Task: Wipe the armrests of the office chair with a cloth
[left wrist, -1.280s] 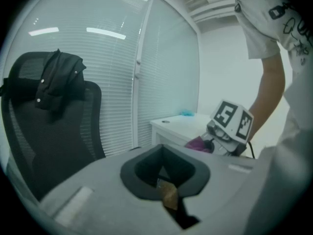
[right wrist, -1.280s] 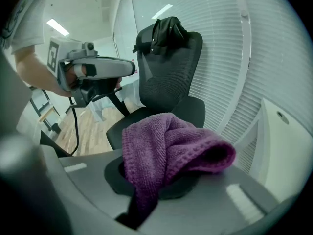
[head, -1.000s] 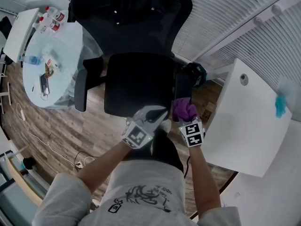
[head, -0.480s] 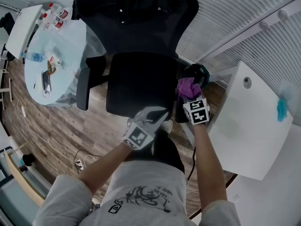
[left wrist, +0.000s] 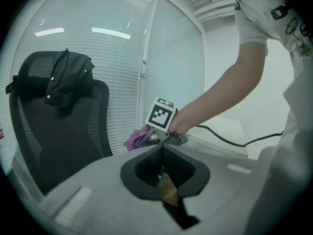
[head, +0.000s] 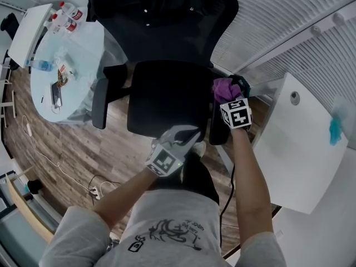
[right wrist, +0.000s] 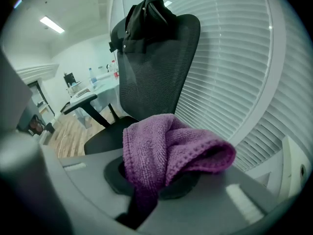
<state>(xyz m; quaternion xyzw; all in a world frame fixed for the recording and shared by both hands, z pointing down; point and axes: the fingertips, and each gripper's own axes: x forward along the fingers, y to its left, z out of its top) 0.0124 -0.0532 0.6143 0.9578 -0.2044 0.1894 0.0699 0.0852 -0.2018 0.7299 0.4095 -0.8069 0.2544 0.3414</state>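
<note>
Here, a black mesh-backed office chair (head: 167,102) takes up the middle of the head view, with a dark garment (head: 153,4) draped over the top of its backrest. To the chair's left stands a round glass table (head: 78,54) carrying a few red-capped bottles (head: 64,11). To its right is a white desk (head: 300,160) whose near corner comes just beside the right armrest (head: 217,129), so the arm works in a narrow gap. A small teal thing (head: 334,128) lies on the far side of that desk. White slatted blinds (head: 289,15) run behind the chair, and a wood-plank floor (head: 67,149) lies under it.

The right gripper (head: 229,103) sits over the rear part of the right armrest, its jaws pinched on a purple terry cloth (head: 224,88). The cloth bunches over the jaw tips and hides them, and in the right gripper view it (right wrist: 166,151) fills the foreground before the backrest. The right forearm is stretched forward along the chair's right side.

The left gripper (head: 188,132) hangs at the front edge of the seat, jaws together with nothing between them, its forearm bent across the body. It points across towards the right gripper, which shows ahead of it in the left gripper view. The left armrest (head: 100,111) stands well apart from both grippers.
</note>
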